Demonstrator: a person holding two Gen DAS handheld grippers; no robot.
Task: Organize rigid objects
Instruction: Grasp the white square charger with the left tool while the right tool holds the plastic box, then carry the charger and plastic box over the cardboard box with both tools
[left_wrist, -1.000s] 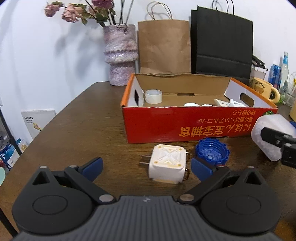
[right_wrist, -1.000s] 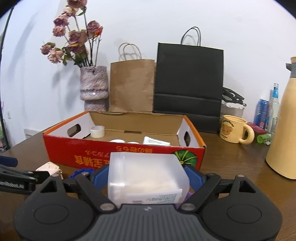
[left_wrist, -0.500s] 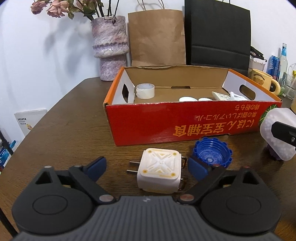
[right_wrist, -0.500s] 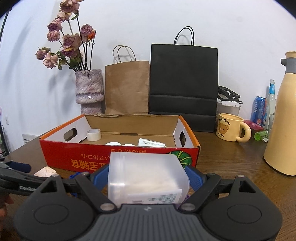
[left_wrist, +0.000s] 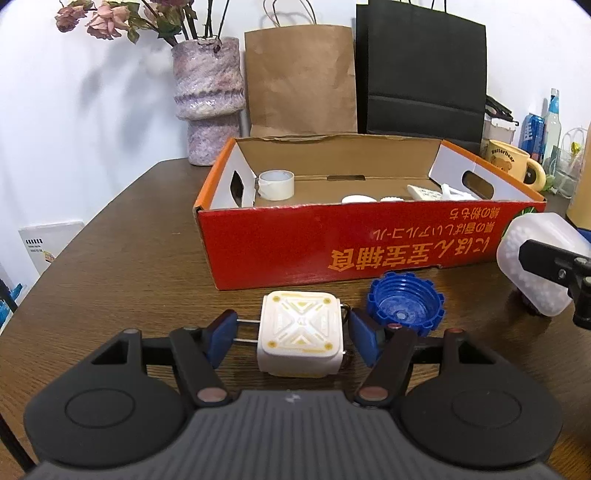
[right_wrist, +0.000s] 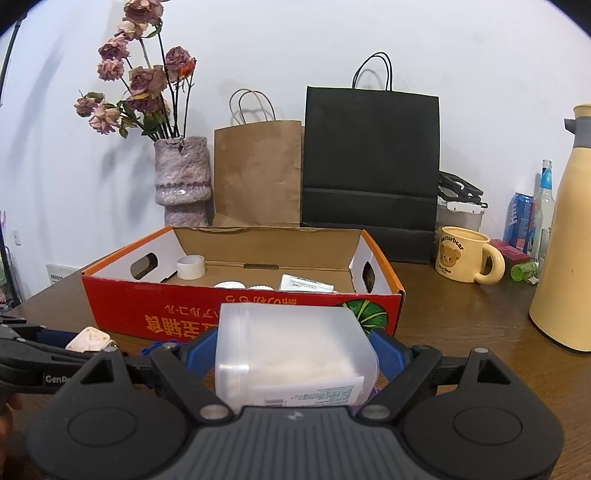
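Observation:
A white plug adapter (left_wrist: 300, 336) with two metal prongs lies on the brown table (left_wrist: 122, 266) between the fingers of my left gripper (left_wrist: 291, 338). The jaws have closed in around it, with small gaps still showing at each side. A blue bottle cap (left_wrist: 405, 303) lies just right of it. My right gripper (right_wrist: 293, 350) is shut on a translucent plastic jar (right_wrist: 291, 350) and holds it in front of the red cardboard box (right_wrist: 240, 314). The jar also shows in the left wrist view (left_wrist: 539, 266). The box (left_wrist: 332, 251) holds a tape roll (left_wrist: 276, 184) and small white items.
Behind the box stand a vase of dried flowers (right_wrist: 183, 181), a brown paper bag (right_wrist: 258, 173) and a black paper bag (right_wrist: 371, 177). A yellow mug (right_wrist: 465, 258), bottles and a tall cream flask (right_wrist: 565, 240) stand at the right.
My left gripper moved forward over the plug adapter and its jaws closed in around it. My right gripper lifted the jar slightly, still holding it.

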